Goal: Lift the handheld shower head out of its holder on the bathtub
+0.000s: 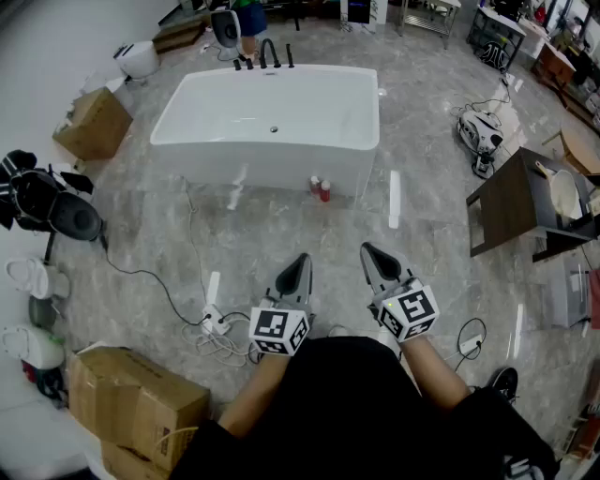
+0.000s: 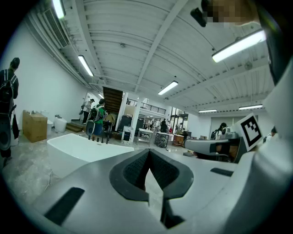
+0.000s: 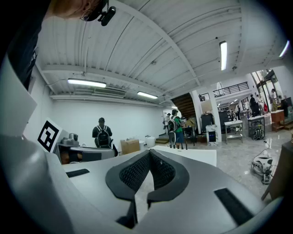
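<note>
A white freestanding bathtub (image 1: 272,122) stands on the grey marble floor a few steps ahead of me. On its far rim stands a row of black tap fittings (image 1: 263,56); the handheld shower head and its holder are among them, too small to tell apart. My left gripper (image 1: 299,266) and right gripper (image 1: 372,254) are held side by side low in front of my body, both shut and empty, pointing toward the tub. The tub (image 2: 84,148) with its fittings (image 2: 99,136) shows beyond the left gripper (image 2: 149,153). In the right gripper view the tub (image 3: 194,156) lies beyond the right gripper (image 3: 149,153).
Two small red bottles (image 1: 320,188) stand at the tub's near foot. A power strip with coiled cable (image 1: 215,324) lies left of my grippers. Cardboard boxes (image 1: 136,403) sit at near left, a dark table (image 1: 511,202) at right. A person (image 1: 247,17) stands behind the tub.
</note>
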